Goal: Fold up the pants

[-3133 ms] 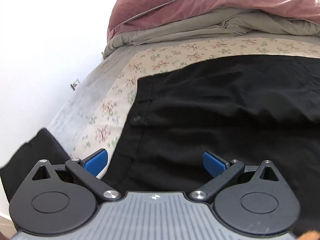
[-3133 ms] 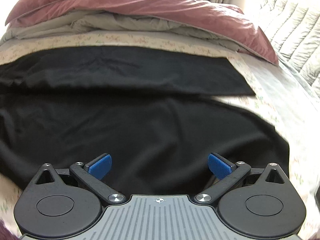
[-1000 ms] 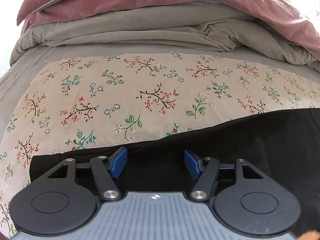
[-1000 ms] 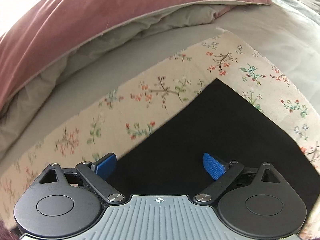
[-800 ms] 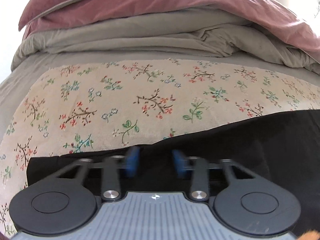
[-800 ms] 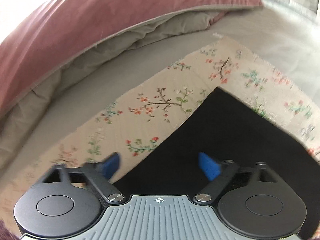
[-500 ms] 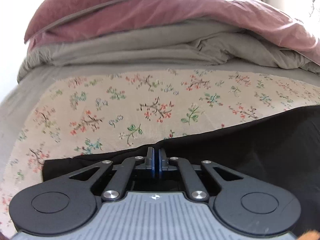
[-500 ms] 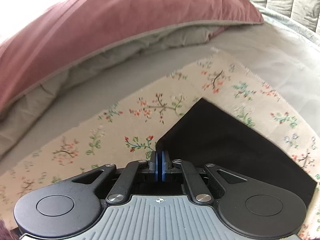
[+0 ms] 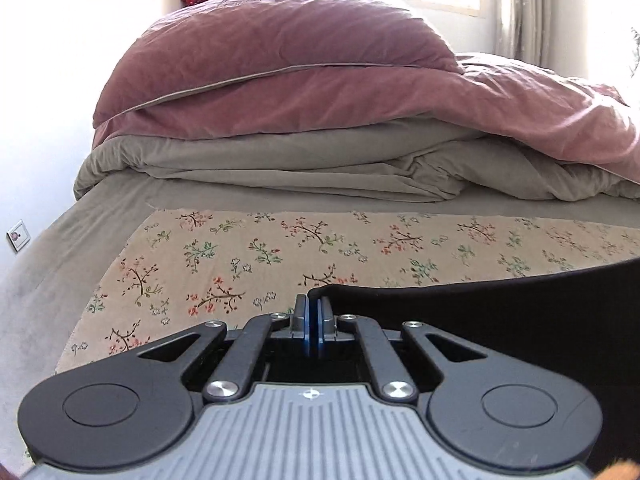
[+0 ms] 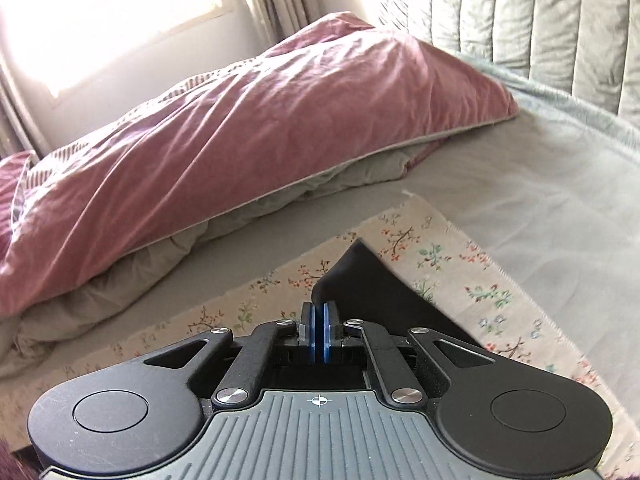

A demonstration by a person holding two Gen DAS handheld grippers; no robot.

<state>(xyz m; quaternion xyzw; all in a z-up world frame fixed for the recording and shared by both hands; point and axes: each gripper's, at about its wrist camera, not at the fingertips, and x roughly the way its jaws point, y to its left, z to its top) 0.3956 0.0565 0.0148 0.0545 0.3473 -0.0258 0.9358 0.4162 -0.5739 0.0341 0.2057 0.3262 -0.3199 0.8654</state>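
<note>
left gripper [image 9: 312,307]: blue pads pressed together, pinching the black edge of the pants [image 9: 500,312]
right gripper [image 10: 319,312]: pads clamped on a pants corner [image 10: 360,276] that peaks up out of them
pants: black cloth running right from the left gripper, over the floral sheet [image 9: 248,256]
beyond: grey bedsheet [image 9: 120,200], then a heaped pink duvet [image 9: 304,76] with grey underside
far right: quilted headboard [image 10: 520,12]

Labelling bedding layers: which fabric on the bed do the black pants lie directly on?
The floral-print cloth, beige with small sprigs. The black pants rest on it, not on the plain grey sheet.
</note>
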